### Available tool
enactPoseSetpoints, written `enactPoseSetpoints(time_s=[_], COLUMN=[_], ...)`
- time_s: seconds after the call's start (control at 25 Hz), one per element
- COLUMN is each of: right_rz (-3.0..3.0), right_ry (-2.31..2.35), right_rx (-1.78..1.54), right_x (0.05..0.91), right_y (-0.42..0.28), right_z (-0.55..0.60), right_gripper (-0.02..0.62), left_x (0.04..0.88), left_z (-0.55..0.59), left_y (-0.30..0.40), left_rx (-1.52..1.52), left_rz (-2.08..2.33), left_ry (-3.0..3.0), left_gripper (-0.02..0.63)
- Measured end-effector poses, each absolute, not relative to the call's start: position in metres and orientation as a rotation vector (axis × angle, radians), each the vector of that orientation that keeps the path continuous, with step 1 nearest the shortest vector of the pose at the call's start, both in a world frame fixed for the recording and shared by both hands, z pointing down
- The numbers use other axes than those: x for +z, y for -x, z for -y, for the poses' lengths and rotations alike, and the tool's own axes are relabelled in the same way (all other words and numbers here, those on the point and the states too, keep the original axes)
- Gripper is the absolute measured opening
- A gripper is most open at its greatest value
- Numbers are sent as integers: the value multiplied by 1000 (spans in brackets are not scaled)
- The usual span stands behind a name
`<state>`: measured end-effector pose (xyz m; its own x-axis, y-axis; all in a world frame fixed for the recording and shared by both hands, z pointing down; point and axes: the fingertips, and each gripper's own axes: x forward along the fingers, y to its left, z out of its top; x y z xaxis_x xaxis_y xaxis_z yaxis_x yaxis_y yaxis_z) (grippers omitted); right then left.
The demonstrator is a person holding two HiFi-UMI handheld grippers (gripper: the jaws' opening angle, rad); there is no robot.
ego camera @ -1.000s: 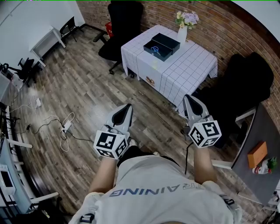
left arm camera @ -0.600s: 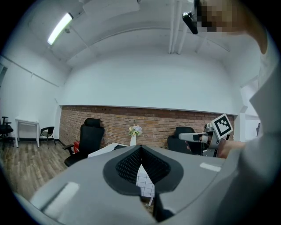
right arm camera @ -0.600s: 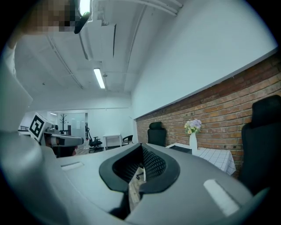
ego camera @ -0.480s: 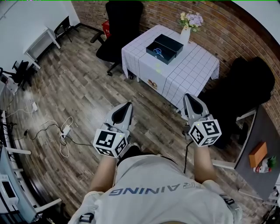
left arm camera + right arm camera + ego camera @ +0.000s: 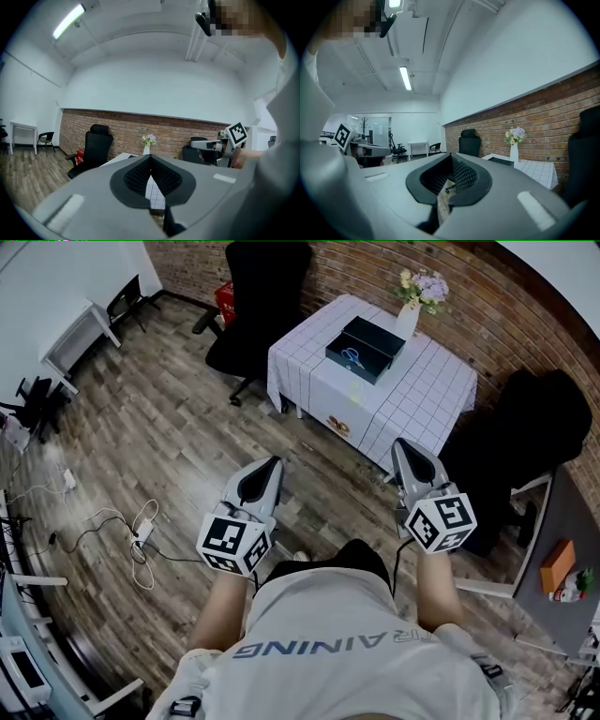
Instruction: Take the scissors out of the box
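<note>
Shut and empty, both claws: left gripper (image 5: 269,468) at lower centre-left of the head view, right gripper (image 5: 403,448) at lower centre-right. Jaw tips pressed together in each gripper view, nothing between. Well short of the work, with bare wooden floor (image 5: 187,427) just ahead.

Further up the frame, right of centre: table (image 5: 412,395) draped in white check, black chair (image 5: 258,296) to its left. On the table's far half: open dark box (image 5: 377,334), with blue-handled scissors (image 5: 352,356) lying in its nearer-left part. Beyond that, vase of flowers (image 5: 412,310) at the table's far edge, against the brick wall (image 5: 506,306).

Step in hand, by judgement: closing the distance to the table. To do it well:
- Stop square to the near edge.
- Spread one claw's jaws before reaching in.
- Come down over the scissors' handles rather than the blades.
- Steady the box with the other claw against sliding.
- Steer wide of the vase.
</note>
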<state>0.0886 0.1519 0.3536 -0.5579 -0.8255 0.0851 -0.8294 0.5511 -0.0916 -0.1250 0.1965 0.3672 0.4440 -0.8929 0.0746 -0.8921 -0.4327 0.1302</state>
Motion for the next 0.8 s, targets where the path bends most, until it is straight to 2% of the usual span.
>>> enactPoseSetpoints(time_s=[0.36, 0.8], right_rz=[2696, 2764], right_ry=[-1442, -1390], right_rx=[249, 233], right_x=[372, 359], right_y=[-69, -62], right_z=[-114, -12], right_gripper=[16, 16], left_x=[380, 375], left_z=[-161, -81], left_y=[141, 150], left_rx=[-23, -21], left_rz=[1536, 1625], left_ry=[-2516, -2483], left_gripper=[3, 3])
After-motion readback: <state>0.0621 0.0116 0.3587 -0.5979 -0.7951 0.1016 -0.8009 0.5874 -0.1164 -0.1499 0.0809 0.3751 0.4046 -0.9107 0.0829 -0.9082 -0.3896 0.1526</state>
